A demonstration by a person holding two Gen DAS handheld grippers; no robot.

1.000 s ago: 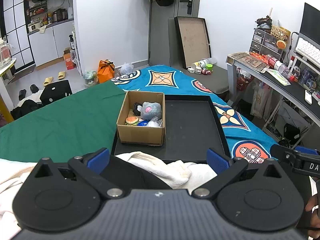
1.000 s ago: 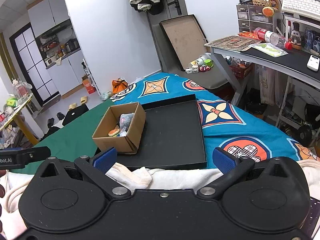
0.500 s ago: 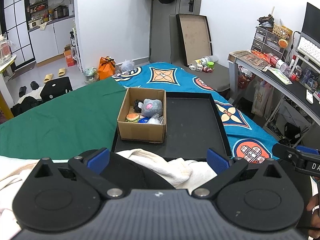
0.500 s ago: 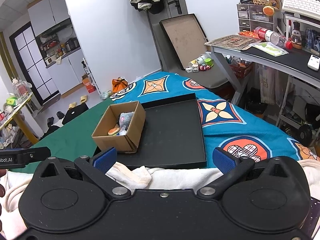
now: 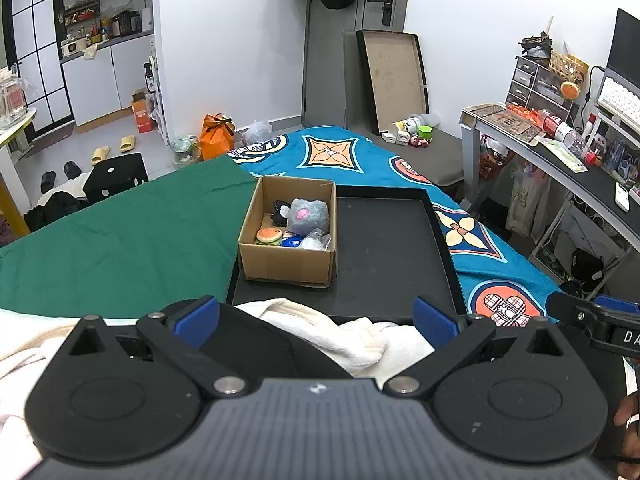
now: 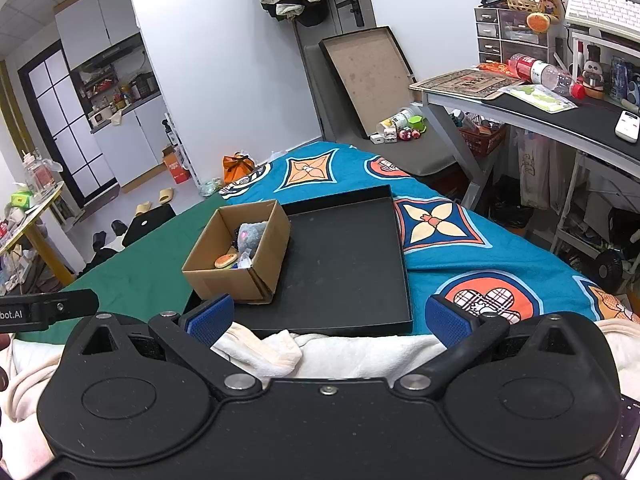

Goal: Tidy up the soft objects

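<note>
A cardboard box stands in the left part of a black tray on the bed. In it lie a grey plush, a burger-like soft toy and other small items. The box, tray and plush also show in the right wrist view. My left gripper is open and empty, held back from the tray above white cloth. My right gripper is open and empty, also near the tray's front edge above the white cloth.
The bed has a green cover at left and a blue patterned cover at right. A desk with clutter stands at right. Shoes, bags and a black stool are on the floor beyond the bed.
Both grippers have drifted slightly; the left view has shifted a little so the box sits somewhat nearer centre. Both stay open and empty.
</note>
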